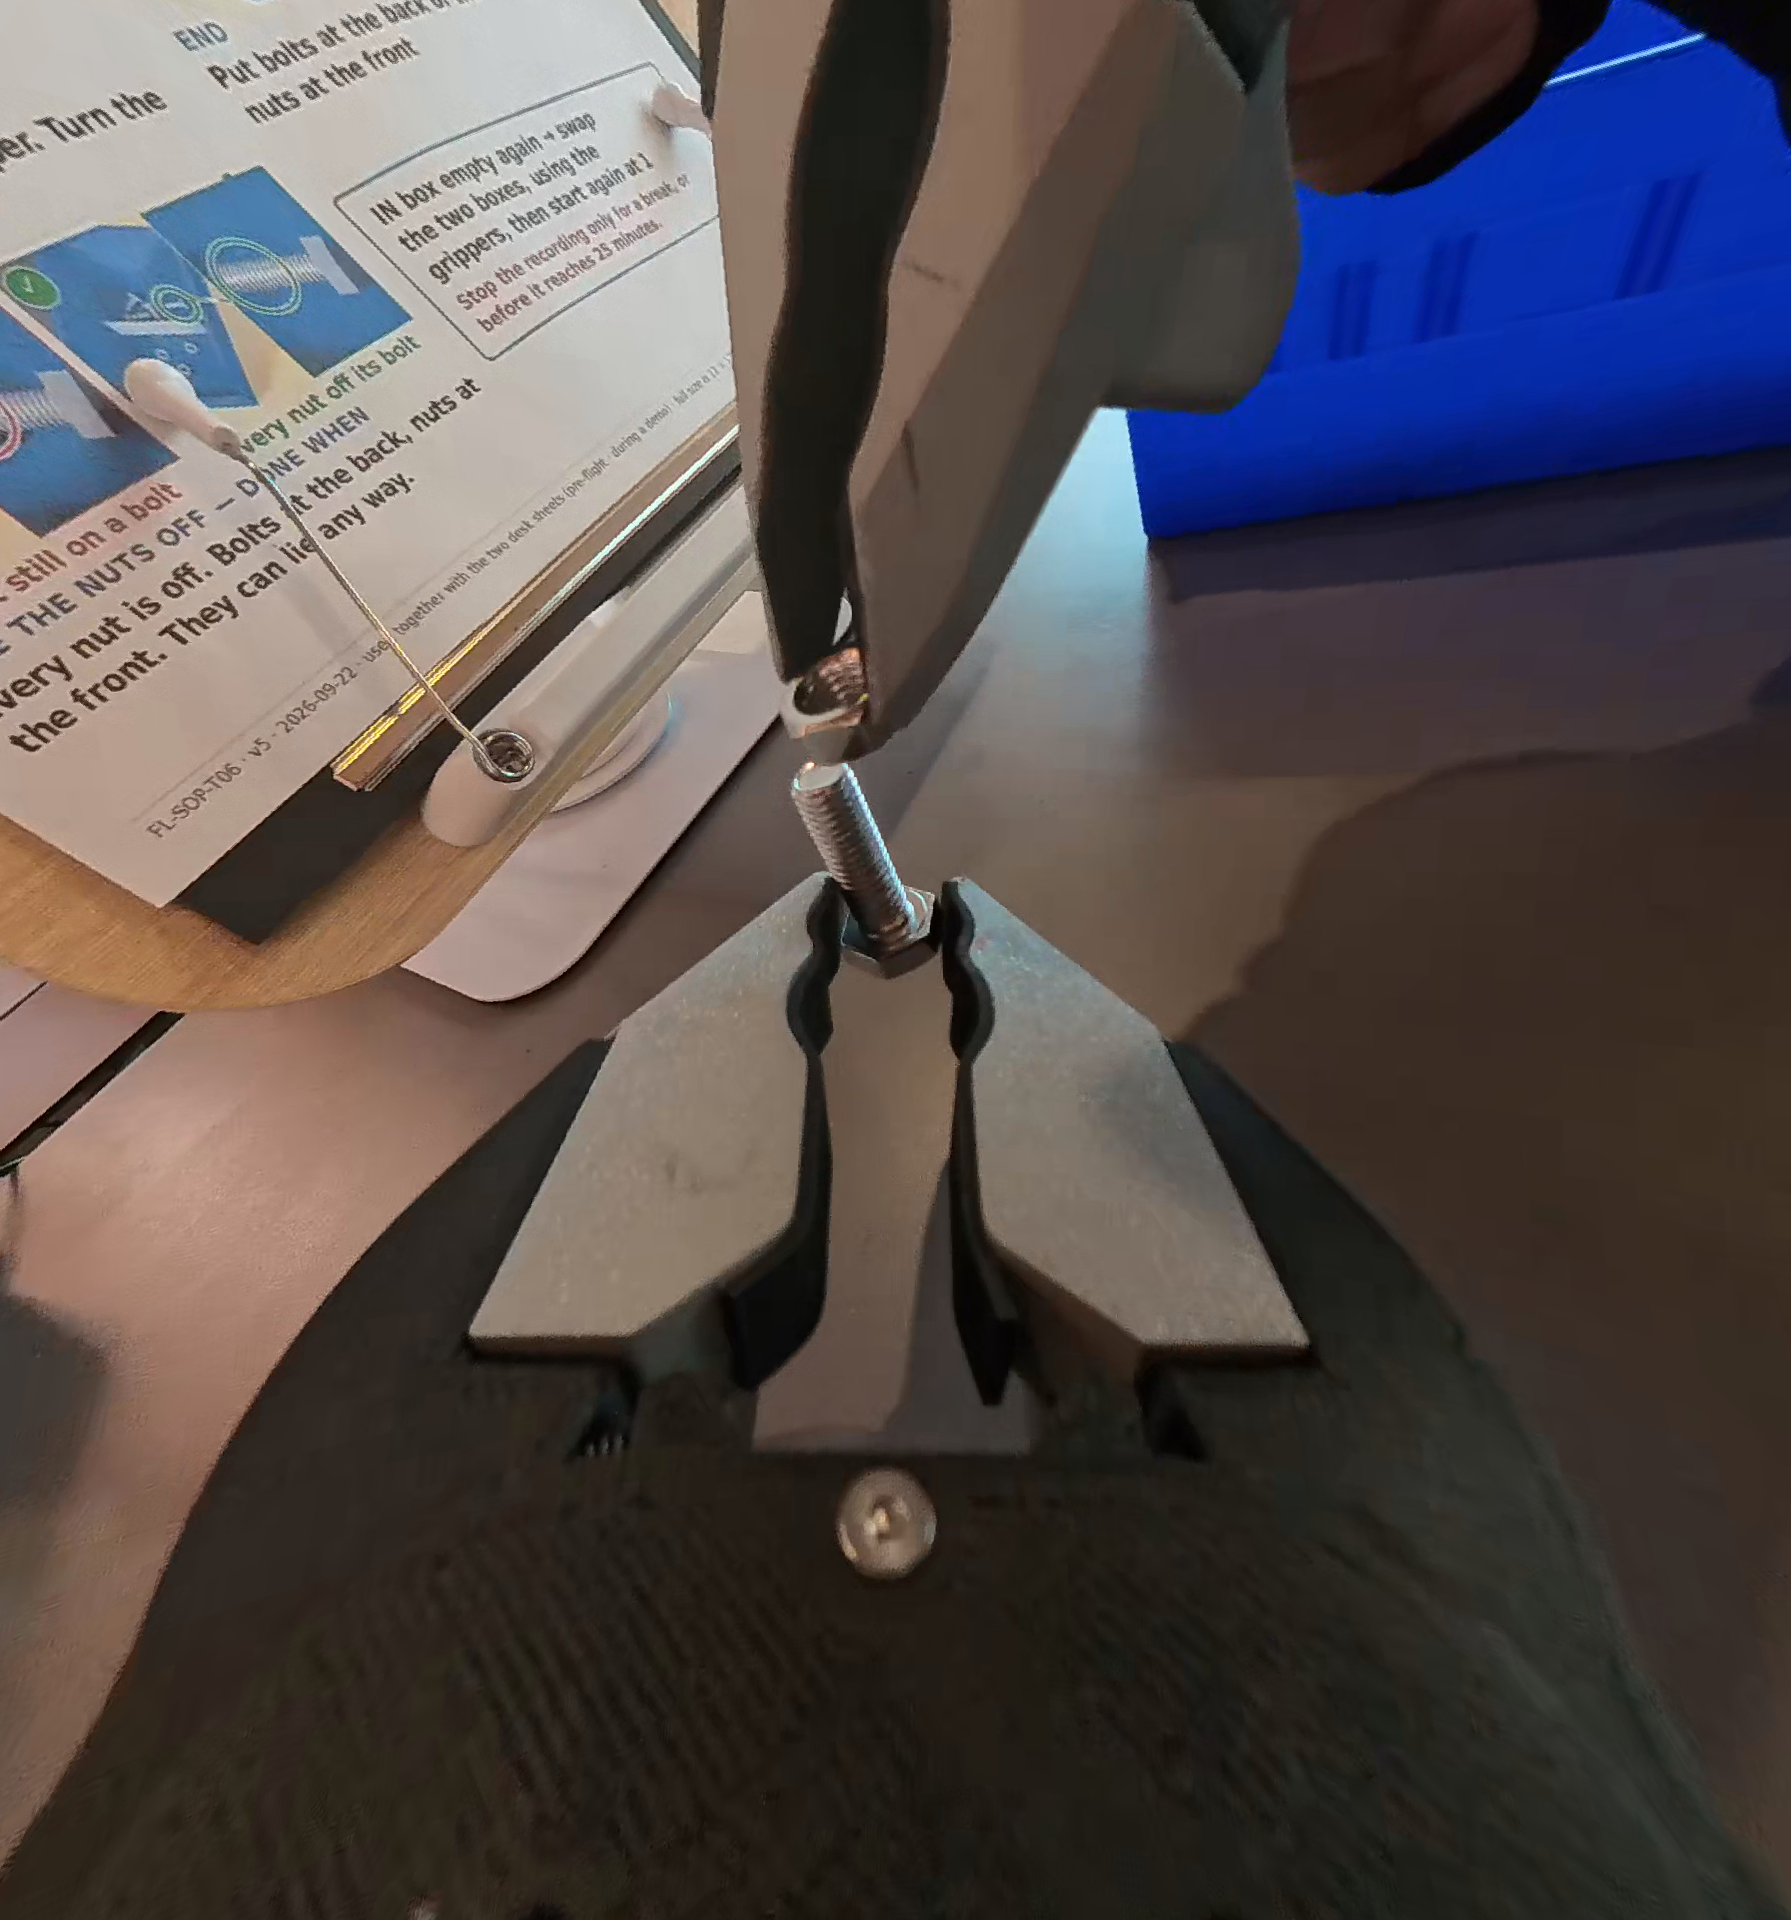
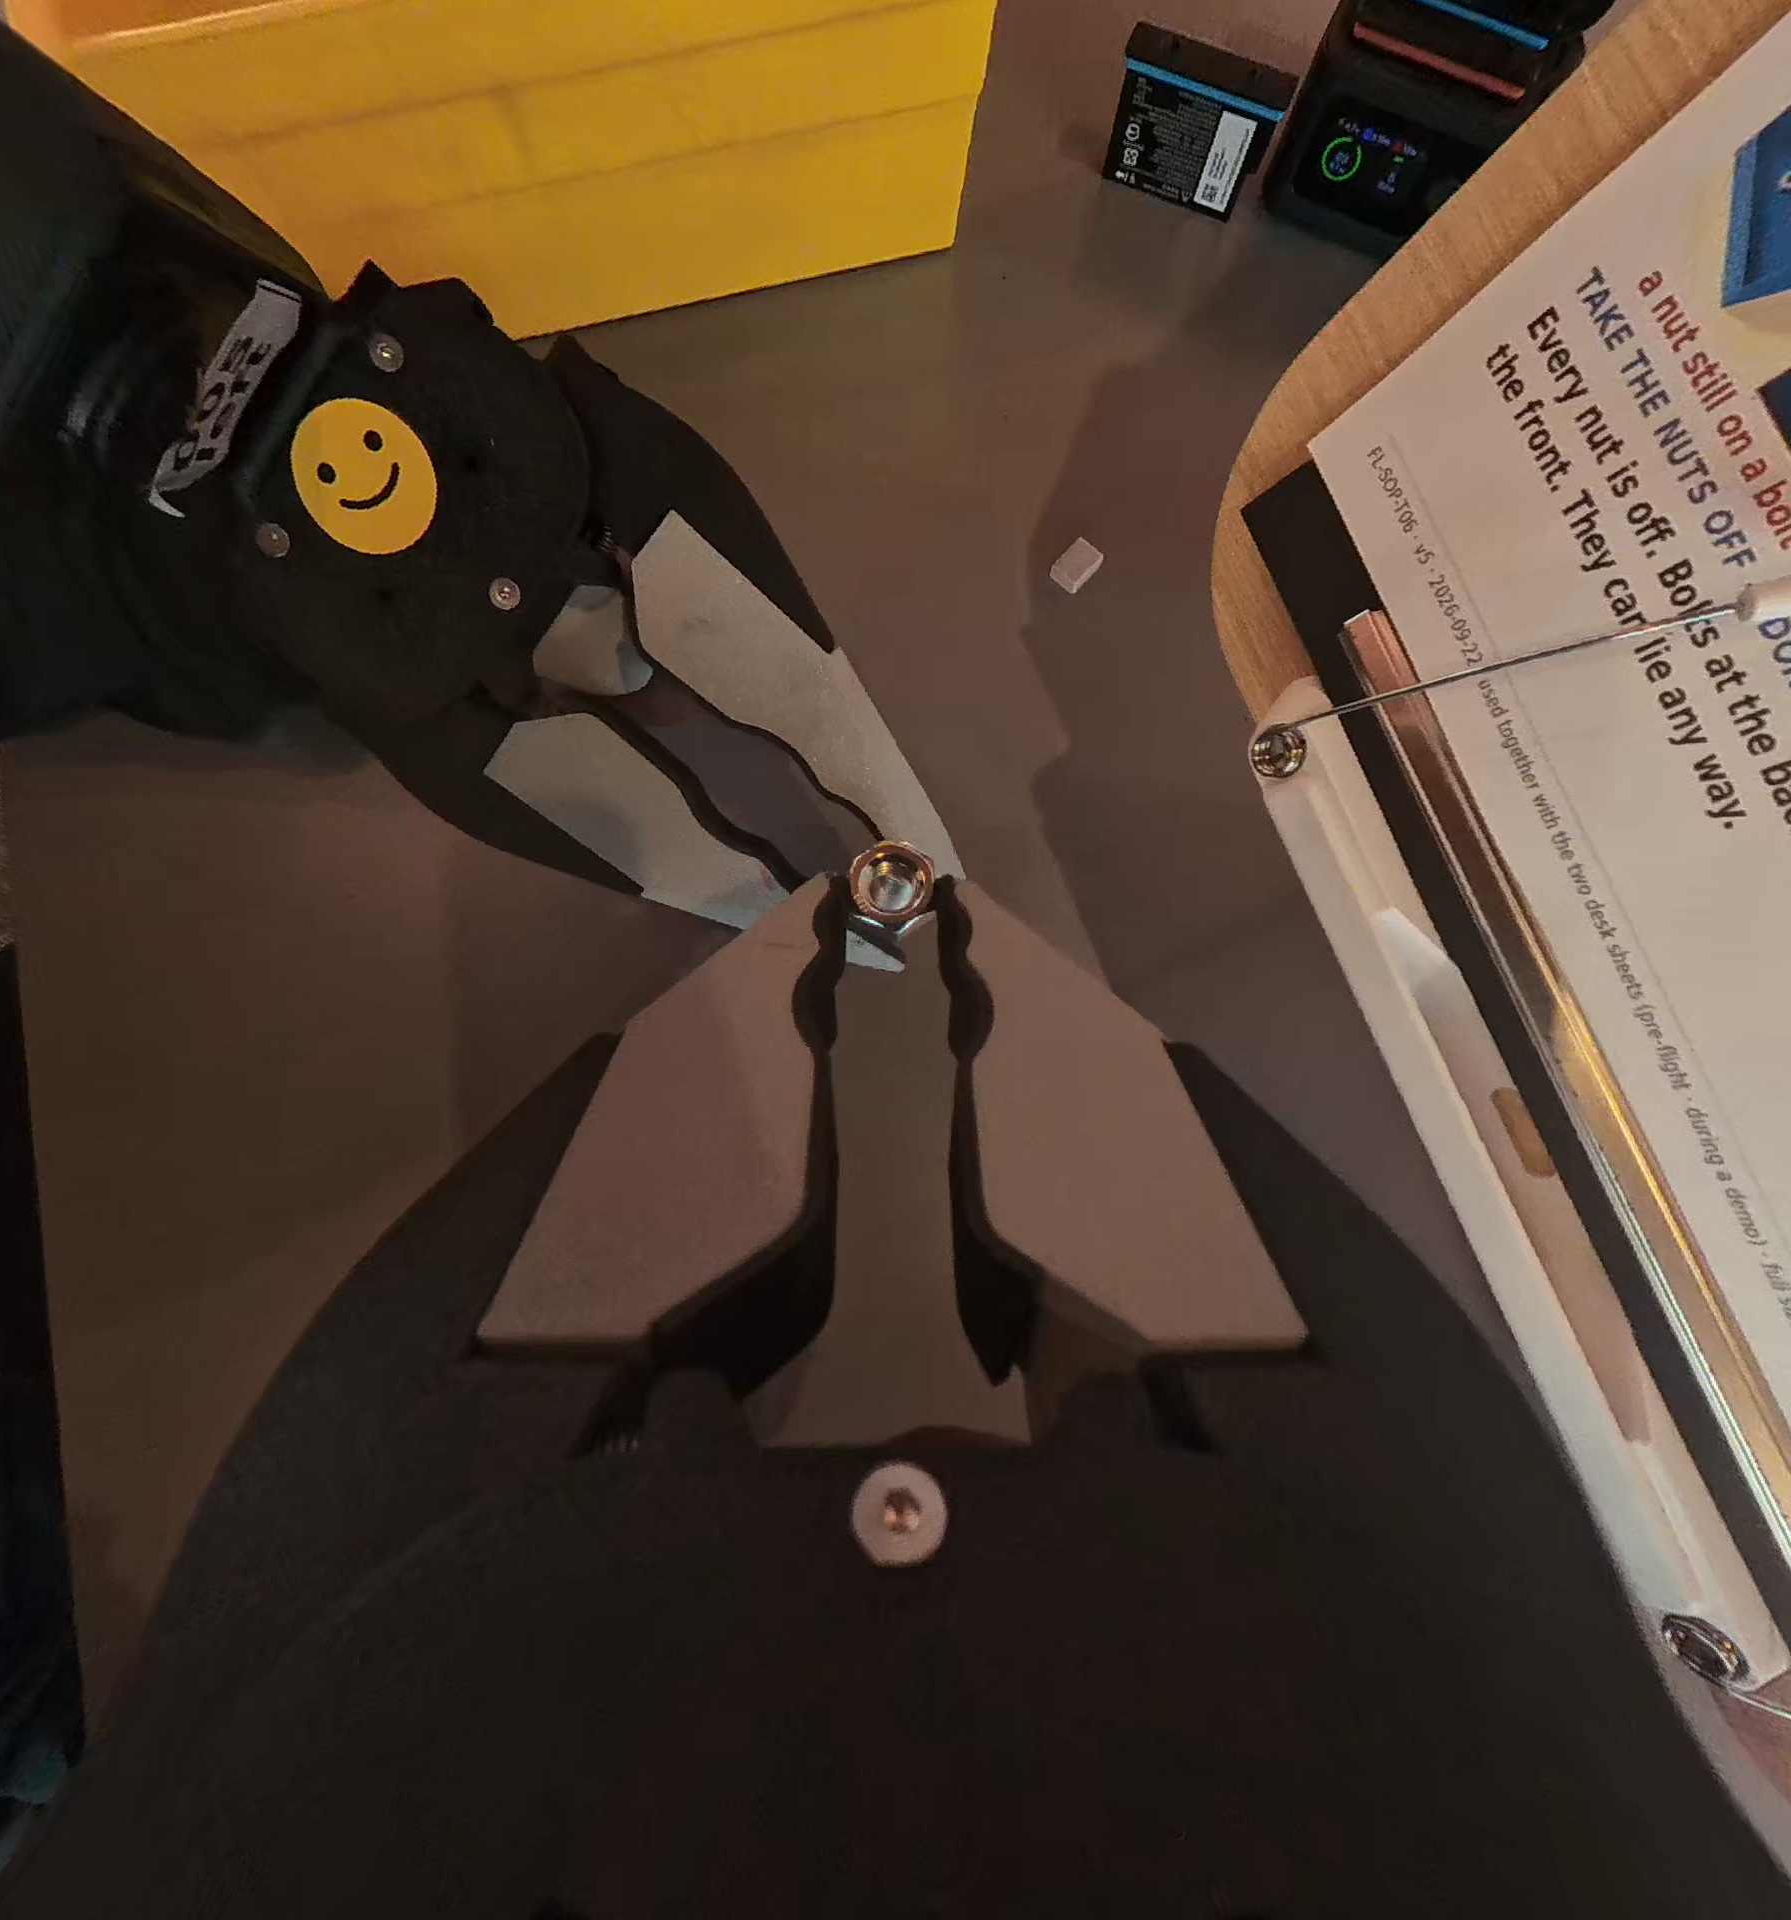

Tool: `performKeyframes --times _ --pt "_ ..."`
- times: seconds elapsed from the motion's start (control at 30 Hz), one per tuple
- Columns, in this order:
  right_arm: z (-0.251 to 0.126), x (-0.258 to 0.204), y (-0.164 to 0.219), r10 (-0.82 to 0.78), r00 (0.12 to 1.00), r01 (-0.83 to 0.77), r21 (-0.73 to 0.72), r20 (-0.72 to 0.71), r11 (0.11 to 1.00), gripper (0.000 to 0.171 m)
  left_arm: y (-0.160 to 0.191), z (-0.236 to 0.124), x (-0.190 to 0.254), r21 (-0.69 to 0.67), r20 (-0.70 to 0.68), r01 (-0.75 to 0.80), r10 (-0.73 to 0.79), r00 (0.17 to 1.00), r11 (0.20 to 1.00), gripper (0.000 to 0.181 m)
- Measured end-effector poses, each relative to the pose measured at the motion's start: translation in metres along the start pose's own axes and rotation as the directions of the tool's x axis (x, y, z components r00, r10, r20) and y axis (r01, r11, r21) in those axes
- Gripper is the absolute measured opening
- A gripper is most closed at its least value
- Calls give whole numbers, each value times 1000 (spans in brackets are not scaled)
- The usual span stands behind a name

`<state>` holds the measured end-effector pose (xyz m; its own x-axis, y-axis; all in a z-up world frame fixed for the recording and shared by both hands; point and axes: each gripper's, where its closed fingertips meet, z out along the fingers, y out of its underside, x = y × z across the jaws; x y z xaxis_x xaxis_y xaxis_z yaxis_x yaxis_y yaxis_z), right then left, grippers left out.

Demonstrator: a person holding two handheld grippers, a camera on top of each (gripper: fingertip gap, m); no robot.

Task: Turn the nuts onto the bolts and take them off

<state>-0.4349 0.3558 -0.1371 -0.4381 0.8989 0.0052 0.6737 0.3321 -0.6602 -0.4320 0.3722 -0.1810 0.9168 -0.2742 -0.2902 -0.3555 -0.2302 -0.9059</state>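
Left gripper (image 1: 886, 920) clenched on bolt (image 1: 849, 842) by hex head, threaded shank pointing forward. Right gripper (image 2: 886, 904) grasping nut (image 2: 889, 883) at fingertips, nut just off bolt's free end, bore facing shank, apart or barely touching. Step, by judgement: starting nut on thread or just unscrewed. Next move needs axial alignment, gentle rotation. Printed instruction sheet (image 1: 278, 436) beside grippers, text not transcribed; yellow smiley sticker (image 2: 363, 476) on left gripper body.

1. A yellow box (image 2: 558, 156) stands at the desk's (image 2: 247, 987) far edge.
2. A blue box (image 1: 1493, 343) sits on the desk.
3. An instruction sheet (image 2: 1649, 727) is clipped on a wooden board (image 2: 1275, 499).
4. A small black battery (image 2: 1192, 135) lies beside a dark device with a lit screen (image 2: 1390, 145).
5. A small pale block (image 2: 1076, 564) lies alone mid-desk.
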Motion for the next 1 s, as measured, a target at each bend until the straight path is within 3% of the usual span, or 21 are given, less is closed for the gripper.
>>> performKeyframes --times 1.0 --pt "5 -2 -1 8 1000 -8 2 -3 1000 14 -5 -2 3 31 -4 -7 7 1000 1000 17"
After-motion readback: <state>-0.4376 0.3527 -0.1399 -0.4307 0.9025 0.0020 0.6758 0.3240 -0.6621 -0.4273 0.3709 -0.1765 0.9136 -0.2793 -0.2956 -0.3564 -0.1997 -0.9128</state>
